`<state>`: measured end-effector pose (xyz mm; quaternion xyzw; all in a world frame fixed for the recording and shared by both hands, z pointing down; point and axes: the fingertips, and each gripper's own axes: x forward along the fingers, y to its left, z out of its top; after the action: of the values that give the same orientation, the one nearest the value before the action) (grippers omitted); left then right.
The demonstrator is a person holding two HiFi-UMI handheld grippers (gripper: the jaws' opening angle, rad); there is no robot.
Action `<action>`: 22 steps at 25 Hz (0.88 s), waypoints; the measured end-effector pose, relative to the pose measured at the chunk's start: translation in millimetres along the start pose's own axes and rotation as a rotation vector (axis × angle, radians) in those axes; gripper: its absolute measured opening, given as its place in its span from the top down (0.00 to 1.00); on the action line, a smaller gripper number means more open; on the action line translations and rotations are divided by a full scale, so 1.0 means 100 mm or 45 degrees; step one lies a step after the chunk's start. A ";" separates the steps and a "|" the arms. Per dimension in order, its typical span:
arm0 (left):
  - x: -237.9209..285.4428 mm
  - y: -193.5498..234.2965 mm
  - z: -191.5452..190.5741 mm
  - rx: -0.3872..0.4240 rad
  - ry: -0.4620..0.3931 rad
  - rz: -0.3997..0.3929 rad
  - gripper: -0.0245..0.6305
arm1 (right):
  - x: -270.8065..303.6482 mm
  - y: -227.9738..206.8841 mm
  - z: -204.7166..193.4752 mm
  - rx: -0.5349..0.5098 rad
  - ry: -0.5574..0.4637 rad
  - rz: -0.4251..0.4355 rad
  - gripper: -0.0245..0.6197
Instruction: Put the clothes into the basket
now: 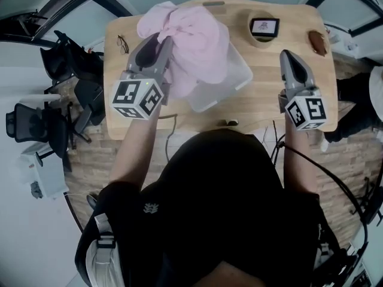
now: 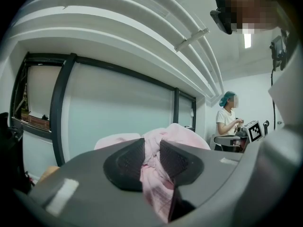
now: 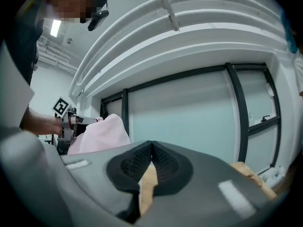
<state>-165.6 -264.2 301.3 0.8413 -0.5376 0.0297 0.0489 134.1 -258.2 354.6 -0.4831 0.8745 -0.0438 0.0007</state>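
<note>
A pink garment (image 1: 191,40) hangs bunched over the clear plastic basket (image 1: 236,76) on the wooden table. My left gripper (image 1: 161,40) is shut on a fold of it at the left side, lifted above the table. In the left gripper view the pink cloth (image 2: 154,164) is pinched between the two dark pads (image 2: 125,162). My right gripper (image 1: 289,55) hovers over the table's right part, shut, its pads meeting with nothing between them (image 3: 151,150). From that view the pink garment (image 3: 102,134) shows at the left.
A round holder with a small screen (image 1: 264,27) stands at the table's back. A brown object (image 1: 316,42) lies at the back right, glasses (image 1: 122,43) at the left edge. Black office chairs (image 1: 60,94) stand to the left. A person (image 2: 227,119) stands in the room beyond.
</note>
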 end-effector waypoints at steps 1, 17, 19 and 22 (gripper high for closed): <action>0.03 -0.03 -0.01 0.000 0.003 -0.010 0.80 | -0.03 -0.02 0.00 0.001 0.001 -0.008 0.96; 0.28 -0.28 -0.48 -0.003 0.119 -0.091 0.80 | -0.23 -0.23 -0.22 0.046 0.041 -0.080 0.96; 0.30 -0.29 -0.56 -0.007 0.138 -0.097 0.80 | -0.23 -0.22 -0.24 0.053 0.043 -0.081 0.96; 0.32 -0.31 -0.70 -0.015 0.171 -0.104 0.80 | -0.22 -0.21 -0.28 0.055 0.053 -0.083 0.96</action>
<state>-124.0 -272.4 372.3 0.8582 -0.4986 0.0810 0.0911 162.5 -248.6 383.2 -0.5101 0.8570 -0.0728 -0.0085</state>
